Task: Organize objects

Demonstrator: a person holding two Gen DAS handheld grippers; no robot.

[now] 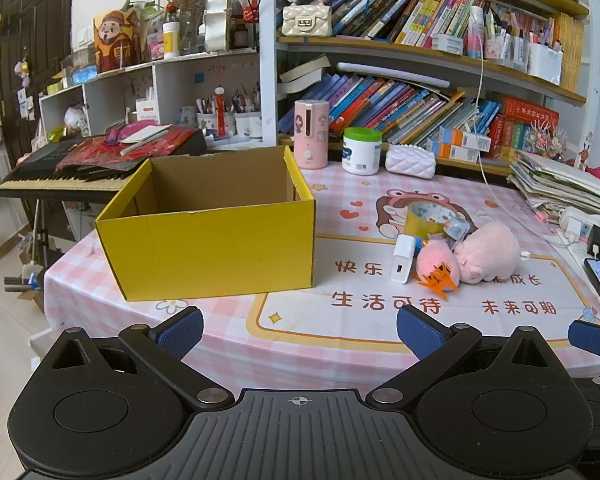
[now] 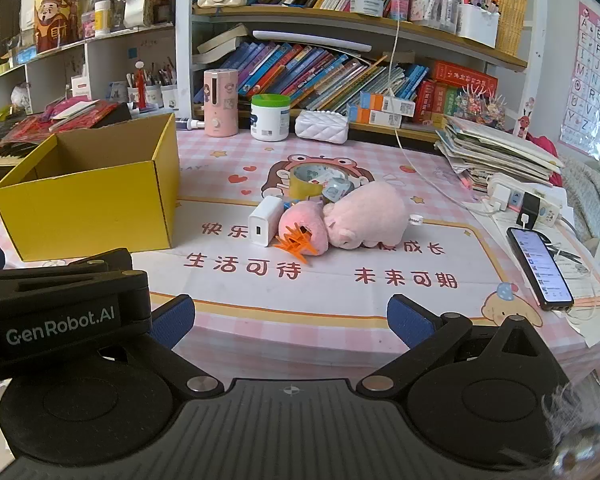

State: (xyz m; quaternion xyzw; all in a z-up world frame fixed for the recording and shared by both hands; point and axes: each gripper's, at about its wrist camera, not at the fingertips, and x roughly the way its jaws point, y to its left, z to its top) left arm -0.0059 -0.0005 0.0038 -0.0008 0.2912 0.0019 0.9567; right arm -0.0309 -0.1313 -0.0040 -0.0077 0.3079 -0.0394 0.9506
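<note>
An open yellow cardboard box [image 1: 212,240] [image 2: 92,204] stands on the left of the table, and nothing shows inside it. Right of it lies a small heap: a pink plush pig [image 1: 488,252] [image 2: 368,216], a smaller pink plush [image 1: 436,262] [image 2: 306,226], an orange hair claw [image 1: 440,282] [image 2: 296,244], a white charger [image 1: 402,258] [image 2: 264,220] and a yellow tape roll [image 1: 426,218] [image 2: 306,182]. My left gripper [image 1: 300,330] is open above the near table edge, nothing between its blue pads. My right gripper [image 2: 292,320] is open too, short of the heap.
A pink cartoon tablecloth [image 2: 340,296] covers the table. A phone [image 2: 540,268] lies at the right beside a power strip [image 2: 524,200] and a paper stack [image 2: 496,148]. A pink dispenser [image 2: 220,102], a white jar [image 2: 270,118] and a white pouch [image 2: 322,126] stand along the back by the bookshelves.
</note>
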